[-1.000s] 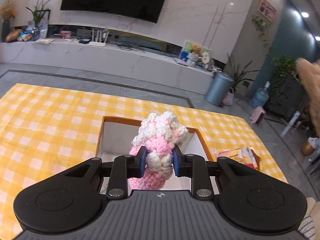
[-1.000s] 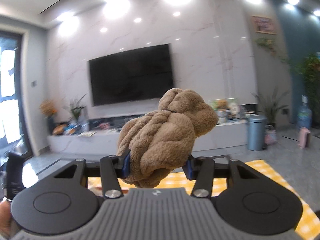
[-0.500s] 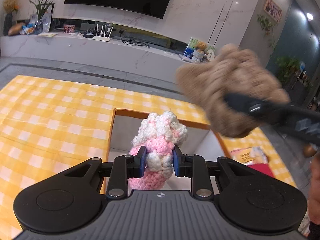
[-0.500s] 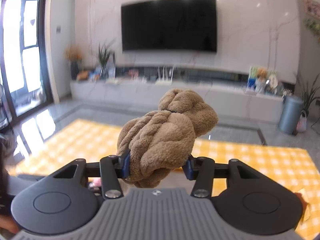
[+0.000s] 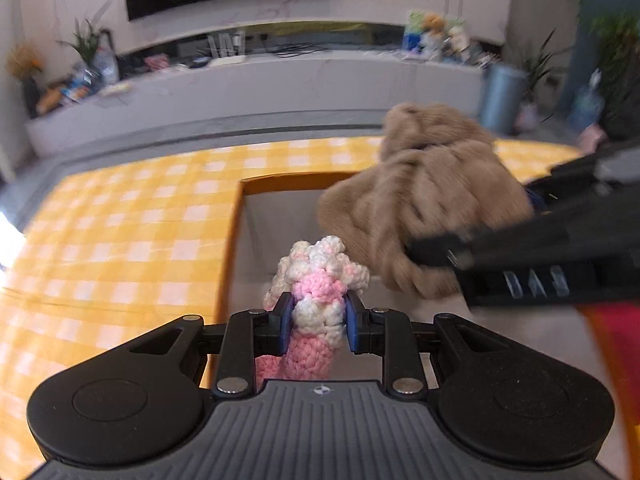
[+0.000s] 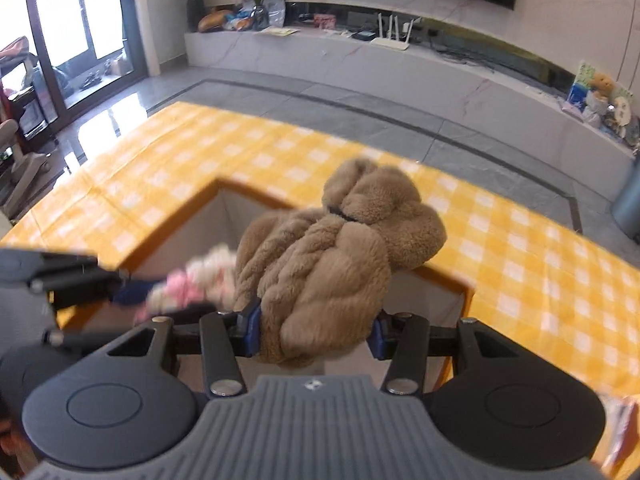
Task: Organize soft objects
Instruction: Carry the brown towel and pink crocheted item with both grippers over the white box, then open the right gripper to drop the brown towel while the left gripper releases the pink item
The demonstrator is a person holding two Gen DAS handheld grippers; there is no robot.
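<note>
My left gripper is shut on a pink and white crocheted toy and holds it over the open box with the orange rim. My right gripper is shut on a brown plush toy and holds it over the same box. The brown plush hangs just right of the crocheted toy in the left wrist view. The crocheted toy and the left gripper show blurred at the left in the right wrist view.
The box stands on a table with a yellow checked cloth. A red and white packet lies at the box's right side. A TV bench and floor lie beyond the table.
Both grippers have come down over the box. The right gripper with the brown plush has moved in from the right, close beside the crocheted toy. Both still hold their toys.
</note>
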